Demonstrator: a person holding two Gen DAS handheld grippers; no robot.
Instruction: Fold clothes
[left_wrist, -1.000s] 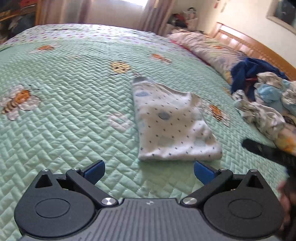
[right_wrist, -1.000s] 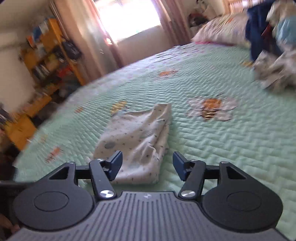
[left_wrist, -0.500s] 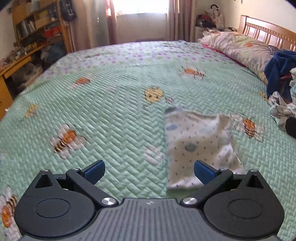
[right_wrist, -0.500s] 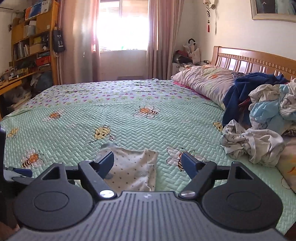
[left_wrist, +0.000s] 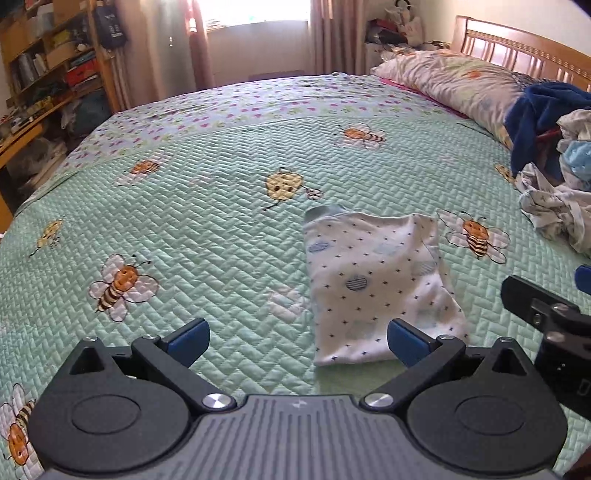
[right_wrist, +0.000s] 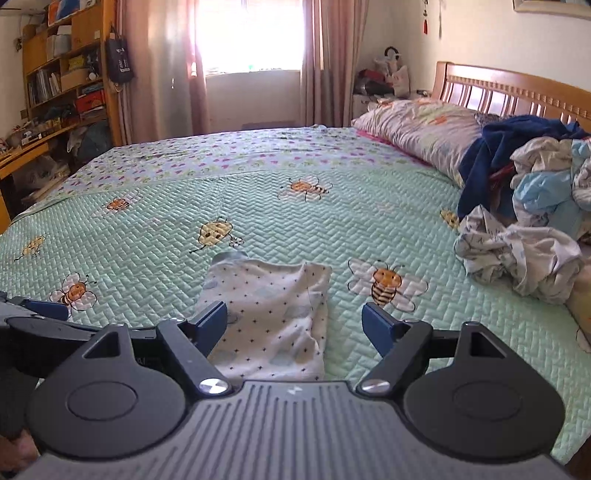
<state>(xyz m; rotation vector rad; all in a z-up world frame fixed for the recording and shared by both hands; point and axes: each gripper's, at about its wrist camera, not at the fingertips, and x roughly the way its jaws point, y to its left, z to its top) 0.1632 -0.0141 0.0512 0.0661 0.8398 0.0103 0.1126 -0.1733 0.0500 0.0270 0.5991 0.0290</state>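
A folded white garment with small dark dots (left_wrist: 373, 280) (right_wrist: 275, 317) lies flat on the green quilted bedspread (left_wrist: 207, 236) (right_wrist: 369, 225). My left gripper (left_wrist: 297, 339) hovers above the bed, just left of the garment's near end, open and holding nothing. My right gripper (right_wrist: 293, 325) is raised over the garment's near edge, open, with nothing between its blue pads. The right gripper's body shows at the right edge of the left wrist view. A heap of unfolded clothes (left_wrist: 554, 162) (right_wrist: 524, 206) sits at the right.
A floral pillow (right_wrist: 424, 129) and wooden headboard (right_wrist: 498, 92) stand at the far right. Wooden shelves and a desk (right_wrist: 55, 96) line the left wall beyond the bed's edge. A curtained window (right_wrist: 247, 37) is at the back.
Both grippers have risen and tilted up away from the folded garment, so more of the room shows. The right gripper's jaws have widened. The garment lies still.
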